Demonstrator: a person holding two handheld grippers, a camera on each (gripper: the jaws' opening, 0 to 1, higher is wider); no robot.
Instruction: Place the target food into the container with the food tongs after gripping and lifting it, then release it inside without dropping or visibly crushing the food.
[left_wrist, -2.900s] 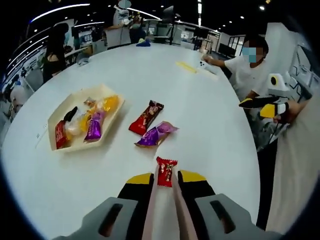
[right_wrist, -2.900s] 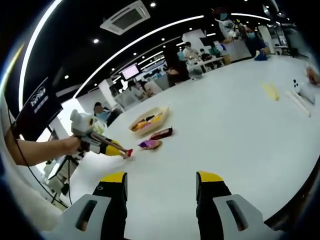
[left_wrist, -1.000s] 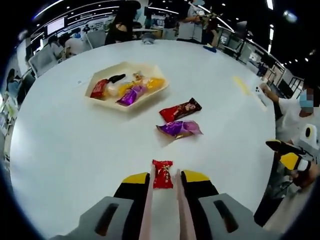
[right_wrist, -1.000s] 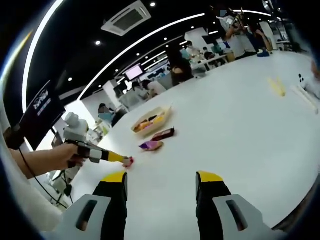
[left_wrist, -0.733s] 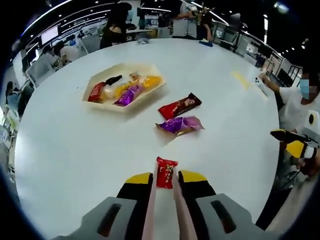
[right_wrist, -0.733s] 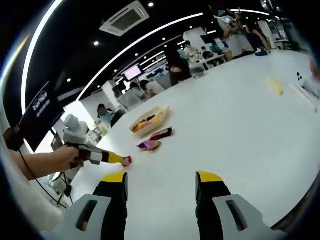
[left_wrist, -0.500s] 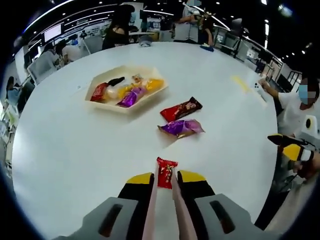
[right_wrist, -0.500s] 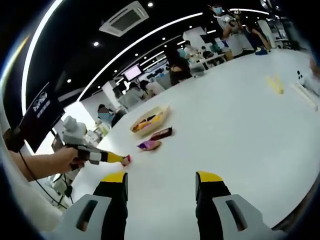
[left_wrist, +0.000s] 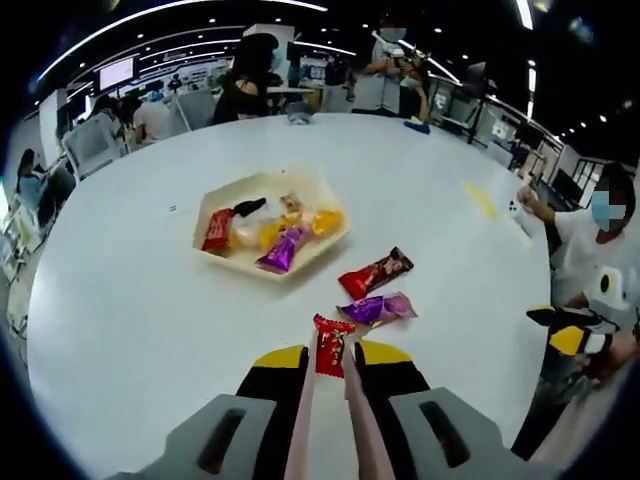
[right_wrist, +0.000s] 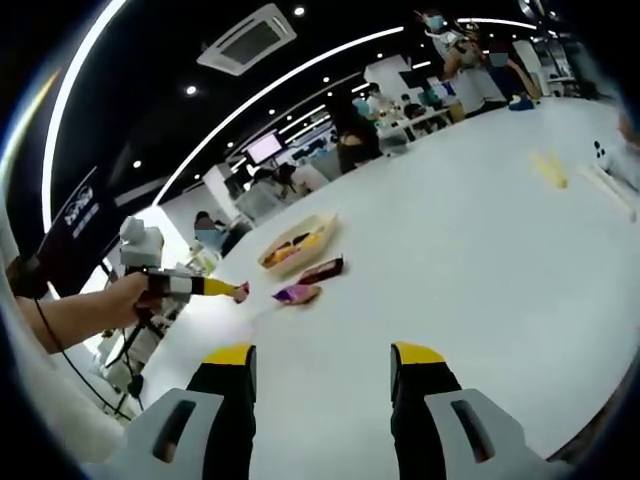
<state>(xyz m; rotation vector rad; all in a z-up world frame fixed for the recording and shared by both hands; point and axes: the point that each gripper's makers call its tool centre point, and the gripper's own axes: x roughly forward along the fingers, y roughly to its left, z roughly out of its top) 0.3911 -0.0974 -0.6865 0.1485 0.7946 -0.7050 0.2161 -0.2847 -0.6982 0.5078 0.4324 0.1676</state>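
My left gripper (left_wrist: 330, 356) is shut on pale pink food tongs (left_wrist: 353, 412), whose tips pinch a small red candy wrapper (left_wrist: 331, 342) held above the white table (left_wrist: 120, 300). A cream tray (left_wrist: 320, 190) with several wrapped snacks lies ahead of it. In the right gripper view the left gripper (right_wrist: 205, 287) is raised at the left with the candy (right_wrist: 241, 291) at its tip, short of the tray (right_wrist: 330, 222). My right gripper (right_wrist: 323, 360) stands open and holds nothing, low over the near table.
A dark red bar (left_wrist: 376, 273) and a purple packet (left_wrist: 378, 308) lie on the table between the candy and the tray. A seated person in white (left_wrist: 590, 235) is at the table's right edge, beside my right gripper (left_wrist: 558, 328). Yellow strips (right_wrist: 546, 166) lie far off.
The left gripper has risen off the table with the candy in the tongs and drawn closer to the tray. The right gripper has stayed where it was, open.
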